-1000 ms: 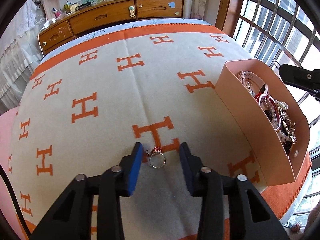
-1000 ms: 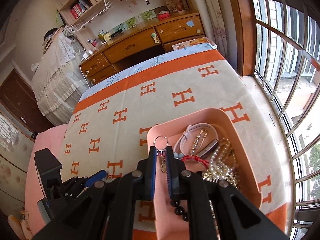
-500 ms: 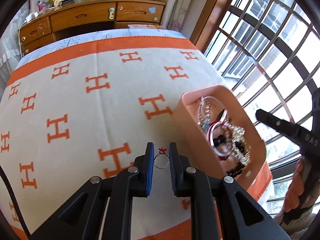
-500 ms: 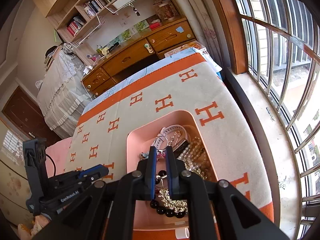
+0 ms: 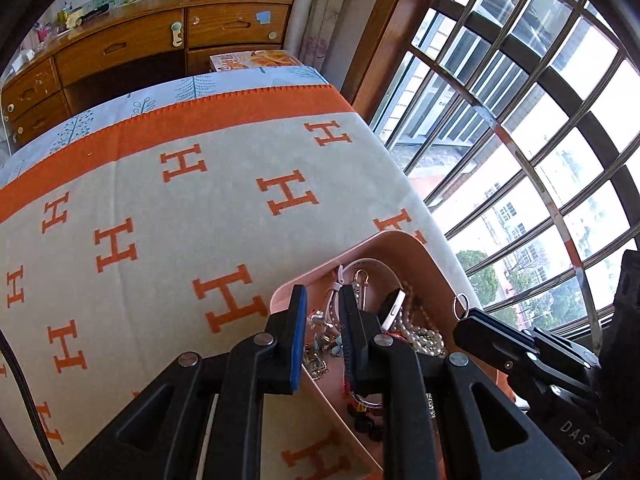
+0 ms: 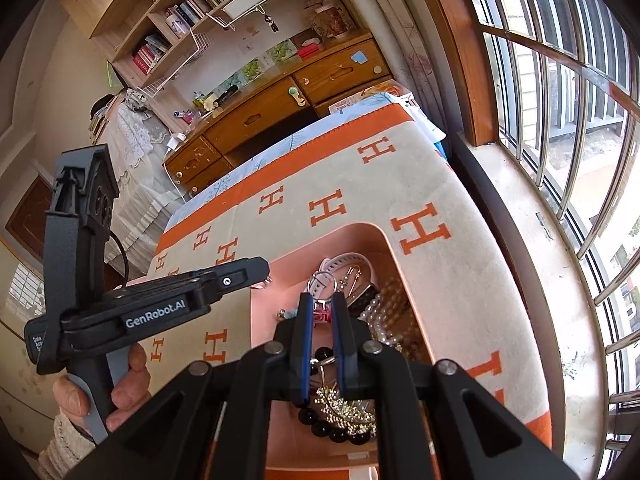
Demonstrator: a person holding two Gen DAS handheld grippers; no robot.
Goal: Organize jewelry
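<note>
Hovering over the pink tray's [image 5: 400, 234] near-left corner, the left gripper's [image 5: 322, 300] jaws have just been opening, a small silver ring [image 6: 267, 280] between them. The right gripper [image 6: 322, 300] pinches a silver hoop [image 6: 323, 282] above tangled pearls [image 6: 384, 312].

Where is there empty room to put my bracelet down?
The blanket lies bare from the orange stripe near the drawers down to the pink tray. The tray's corner nearest the left gripper shows bare floor. Its window side is crowded with pearls, a white strap and black beads.
</note>
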